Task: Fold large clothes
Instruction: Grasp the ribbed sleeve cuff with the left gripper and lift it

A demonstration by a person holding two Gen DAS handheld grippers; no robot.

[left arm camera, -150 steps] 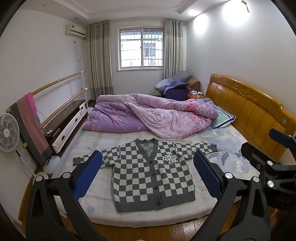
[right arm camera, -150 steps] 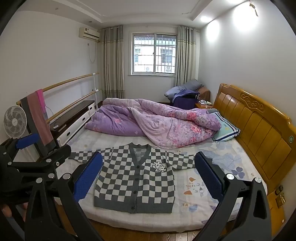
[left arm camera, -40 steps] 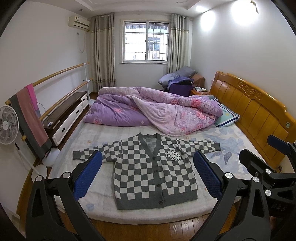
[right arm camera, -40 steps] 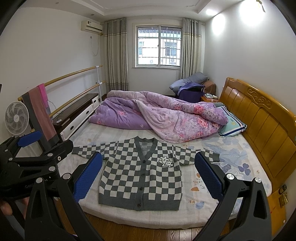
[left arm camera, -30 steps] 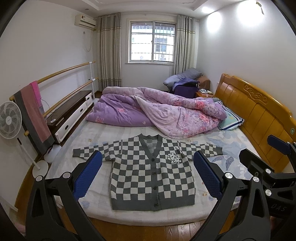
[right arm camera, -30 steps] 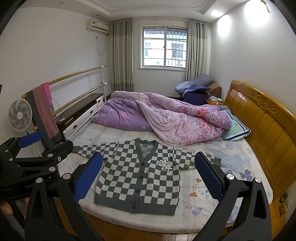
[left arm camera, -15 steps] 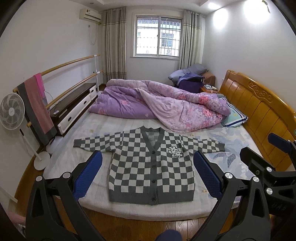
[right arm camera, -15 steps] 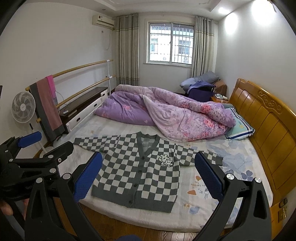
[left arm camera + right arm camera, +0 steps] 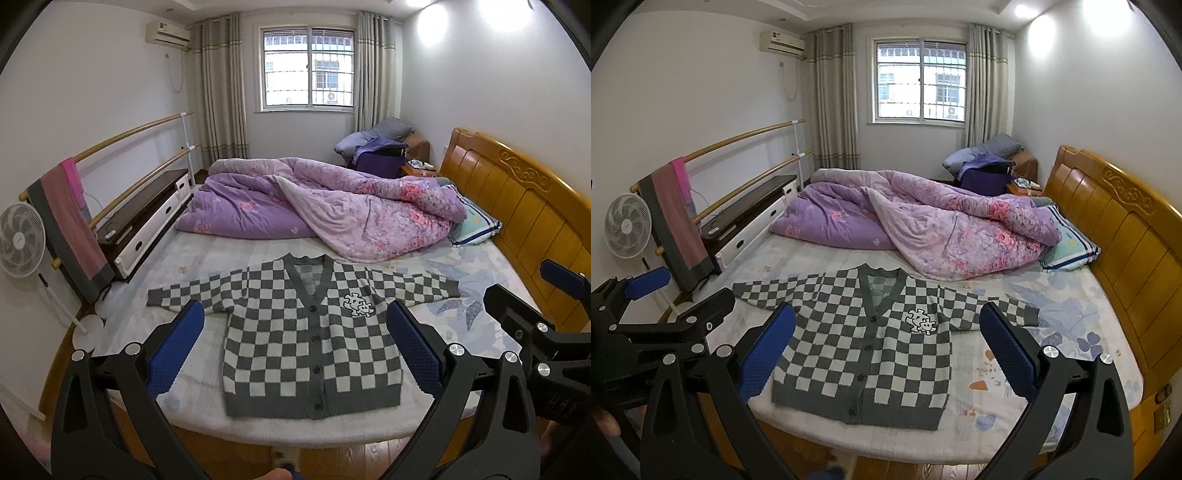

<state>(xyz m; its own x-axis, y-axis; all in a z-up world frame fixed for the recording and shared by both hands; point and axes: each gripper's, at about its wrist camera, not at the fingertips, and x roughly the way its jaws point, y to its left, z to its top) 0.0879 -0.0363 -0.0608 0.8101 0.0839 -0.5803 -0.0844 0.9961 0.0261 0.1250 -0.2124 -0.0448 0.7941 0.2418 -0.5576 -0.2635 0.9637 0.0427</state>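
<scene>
A grey-and-white checkered cardigan [image 9: 306,339] lies flat, buttoned, sleeves spread, on the near part of the bed [image 9: 207,354]; it also shows in the right wrist view [image 9: 864,354]. My left gripper [image 9: 295,350] is open and empty, held above the foot of the bed, clear of the cardigan. My right gripper [image 9: 886,350] is open and empty too, at about the same height. The right gripper shows at the right edge of the left wrist view [image 9: 535,325], and the left gripper shows at the left edge of the right wrist view [image 9: 661,321].
A crumpled purple quilt [image 9: 325,210] and a striped pillow [image 9: 476,225] lie on the far half of the bed. A wooden headboard [image 9: 524,218] runs along the right. On the left stand a fan [image 9: 20,243], a wall rail with a draped towel [image 9: 70,225] and a low cabinet [image 9: 144,221].
Both grippers have risen and moved slightly towards the bed, so the cardigan appears a little larger and lower. Both stay open and the cardigan has not moved.
</scene>
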